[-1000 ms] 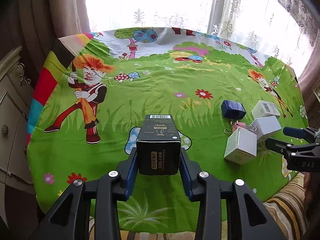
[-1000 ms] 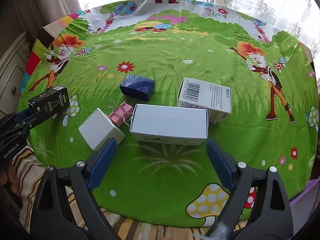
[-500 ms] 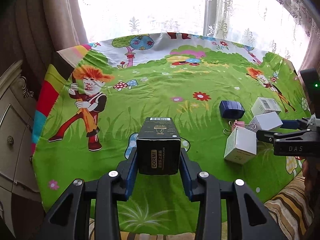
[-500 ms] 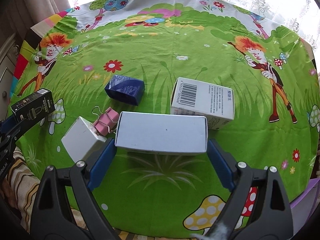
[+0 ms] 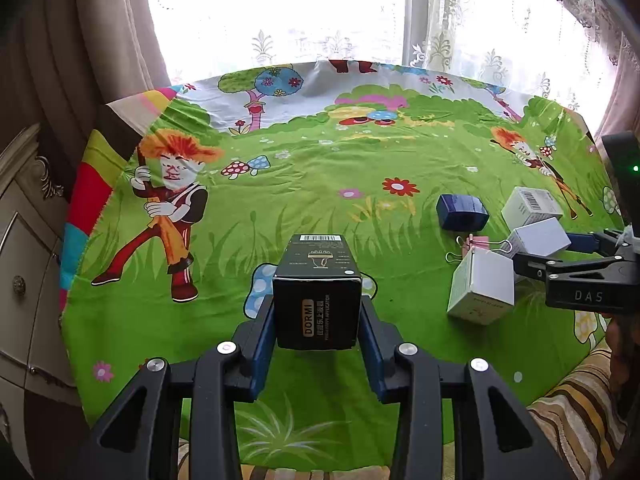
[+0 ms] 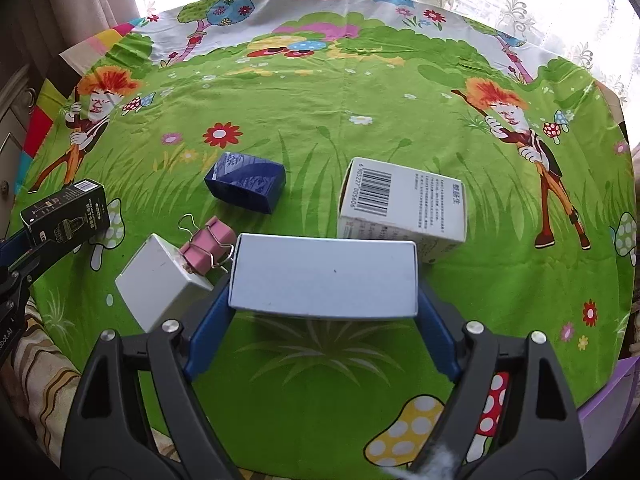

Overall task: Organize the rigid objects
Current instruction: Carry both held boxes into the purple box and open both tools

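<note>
My left gripper point(image 5: 318, 312) is shut on a black DORMI box point(image 5: 316, 288) and holds it above the green cartoon tablecloth point(image 5: 280, 184); the box also shows at the left of the right wrist view point(image 6: 66, 214). My right gripper point(image 6: 324, 300) is shut on a long white box point(image 6: 324, 276) by its two ends, lifted slightly. Beside it are a small white box point(image 6: 158, 282), a pink binder clip point(image 6: 208, 244), a dark blue box point(image 6: 246, 182) and a white barcode box point(image 6: 404, 204).
A round table under the cloth stands before a bright window with lace curtains point(image 5: 320, 12). A cream carved cabinet point(image 5: 20, 240) is at the left. Striped fabric point(image 5: 572, 428) lies at the near edge. A purple item point(image 6: 612, 404) sits at the lower right.
My right gripper moved forward and closed on the long white box, which now sits raised between its pads. My left gripper kept hold of the black box and drew back slightly.
</note>
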A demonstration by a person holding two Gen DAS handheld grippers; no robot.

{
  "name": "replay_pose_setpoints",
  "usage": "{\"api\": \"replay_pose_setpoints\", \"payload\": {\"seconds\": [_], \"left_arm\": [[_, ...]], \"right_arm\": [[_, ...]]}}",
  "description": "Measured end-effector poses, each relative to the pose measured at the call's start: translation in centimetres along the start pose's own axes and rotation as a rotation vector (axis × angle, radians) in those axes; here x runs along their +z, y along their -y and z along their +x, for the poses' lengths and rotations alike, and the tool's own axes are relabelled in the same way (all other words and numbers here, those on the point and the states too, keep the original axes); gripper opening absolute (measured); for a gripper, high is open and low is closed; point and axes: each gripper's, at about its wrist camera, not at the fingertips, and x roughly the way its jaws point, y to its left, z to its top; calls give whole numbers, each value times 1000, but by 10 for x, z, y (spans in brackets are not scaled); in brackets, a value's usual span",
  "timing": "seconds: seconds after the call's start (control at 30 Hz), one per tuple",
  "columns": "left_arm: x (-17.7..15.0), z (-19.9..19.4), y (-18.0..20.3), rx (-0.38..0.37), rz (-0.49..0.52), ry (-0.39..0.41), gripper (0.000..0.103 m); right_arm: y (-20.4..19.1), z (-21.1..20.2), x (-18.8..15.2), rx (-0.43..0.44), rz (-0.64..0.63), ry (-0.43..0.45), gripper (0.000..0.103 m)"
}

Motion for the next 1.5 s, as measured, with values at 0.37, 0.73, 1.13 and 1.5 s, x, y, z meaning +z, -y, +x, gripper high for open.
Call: {"api": "replay_pose_setpoints", "payload": {"seconds": [0.37,0.73,1.13,1.5], "left_arm": [[-1,-22,11,24,32,64,40],[-3,-67,38,39,103,164,40],[-13,-111,90,-135,129,176,40],[-26,-128,158,-337,213,128,40]], "right_arm": [[2,-38,-20,-3,-2,85,87],[3,-81,-44,8,-2,157,87],[22,-139,-89,-2,40,245,87],[69,-177,-136,-33,129,262,87]]}}
